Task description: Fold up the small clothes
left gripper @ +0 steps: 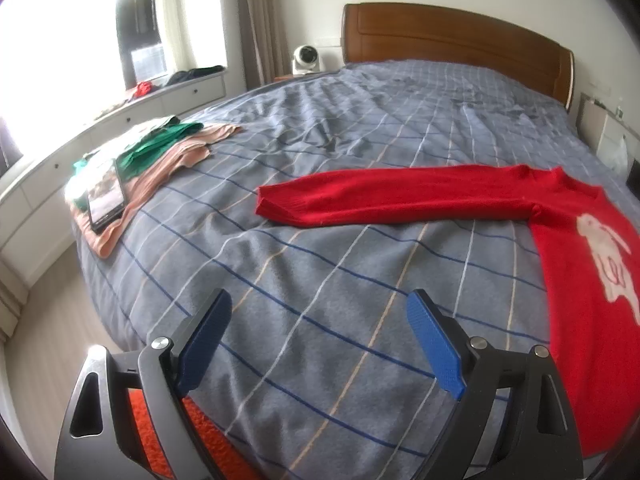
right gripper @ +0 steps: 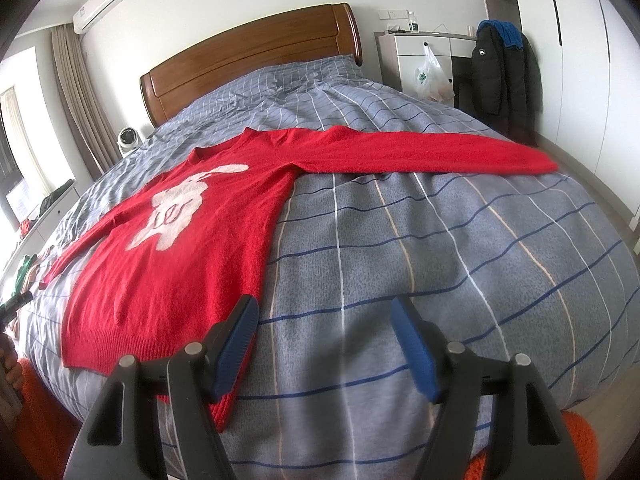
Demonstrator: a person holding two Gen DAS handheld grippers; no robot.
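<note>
Nearest, the left gripper [left gripper: 320, 328] and the right gripper [right gripper: 324, 340] both hang over the bed's near edge with blue pads spread wide, holding nothing. Beyond them the red sweater [right gripper: 168, 248] lies flat on the blue checked bedspread [right gripper: 440, 248], sleeves stretched left and right. Farther left sits a pile of clothes [left gripper: 160, 156] with a phone [left gripper: 106, 194] on top, and farthest stands the wooden headboard [left gripper: 460, 36].

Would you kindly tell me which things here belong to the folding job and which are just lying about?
Job: red sweater, spread flat on the bed; left gripper and right gripper, jaws open; folded clothes.
Lying about: phone, fan, plastic bag, black jacket.
</note>
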